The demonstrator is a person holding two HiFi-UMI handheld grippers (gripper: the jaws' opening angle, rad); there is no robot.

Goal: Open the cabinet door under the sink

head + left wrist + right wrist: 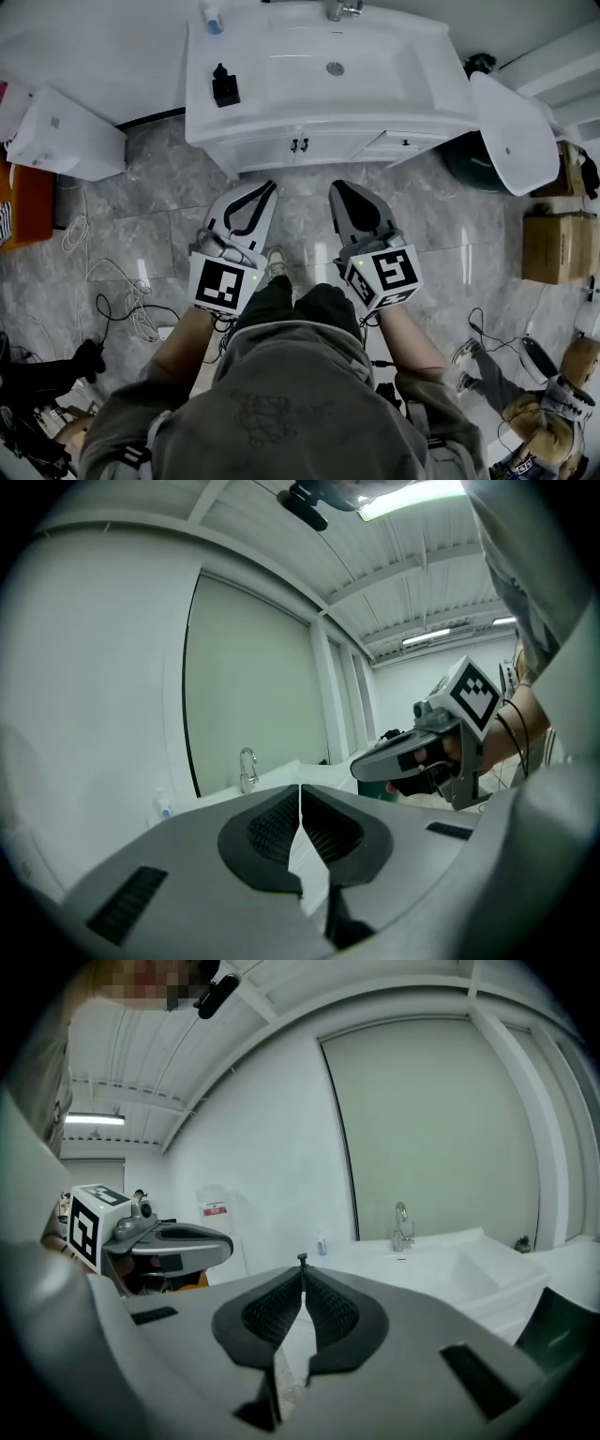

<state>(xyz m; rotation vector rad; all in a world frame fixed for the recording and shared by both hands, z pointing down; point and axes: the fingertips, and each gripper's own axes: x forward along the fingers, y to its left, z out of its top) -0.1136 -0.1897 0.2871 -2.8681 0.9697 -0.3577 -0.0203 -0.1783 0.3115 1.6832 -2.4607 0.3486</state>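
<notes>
The white vanity with its sink (328, 70) stands ahead of me. Below the counter are two white cabinet doors (272, 150), closed, with a pair of dark handles (299, 144) at their meeting edge. My left gripper (270, 186) and right gripper (336, 186) hover side by side above the floor, short of the doors and touching nothing. Both are shut with nothing held: in the left gripper view (300, 787) and the right gripper view (302, 1262) the tips meet. Both gripper views look upward at the faucet (401, 1225) and wall, so the doors are hidden there.
A black dispenser (225, 84) sits on the counter's left. A small drawer handle (405, 142) is right of the doors. A white box (66, 136) stands left, a white oval fixture (514, 131) and cardboard box (558, 246) right. Cables (122, 300) trail on the floor; another person's legs (497, 384) are at lower right.
</notes>
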